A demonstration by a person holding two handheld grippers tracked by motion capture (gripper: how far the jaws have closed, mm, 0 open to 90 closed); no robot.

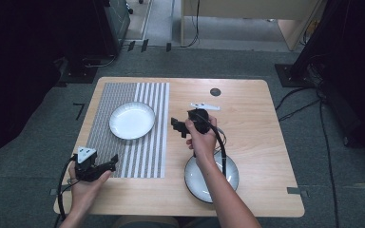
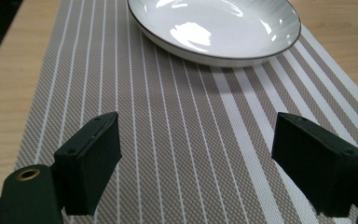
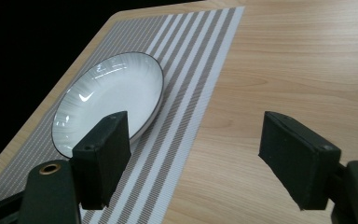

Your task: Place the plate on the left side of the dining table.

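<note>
One plate [image 1: 132,120] already sits on the mat [image 1: 123,156], toward its far half, and that part of the job looks done. A second plate [image 1: 228,178] lies on the bare wood to the right of the mat, near the table's front edge, partly under the person's right forearm; I judge it is what is left to place, though where it should go I cannot say. The right gripper [image 1: 179,126] hovers just right of the mat, level with the plate on it, jaws apart and holding nothing; its own view looks across the stripes at that plate [image 3: 109,100]. The left gripper [image 1: 107,166] hangs over the mat's near left corner, jaws also wide apart and empty, with the plate [image 2: 214,28] ahead of it and the mat [image 2: 168,154] below. A small white piece [image 1: 204,106] lies on the wood to the right of the mat's far end; it is too small to tell what it is. The table [image 1: 256,118] is pale wood with rounded corners and a dark round plug [image 1: 215,91] beyond the mat. Around it is grey carpet, with black cables [image 1: 323,142] trailing off to the right of the table, dark equipment to the left, and light wooden furniture at the back.
</note>
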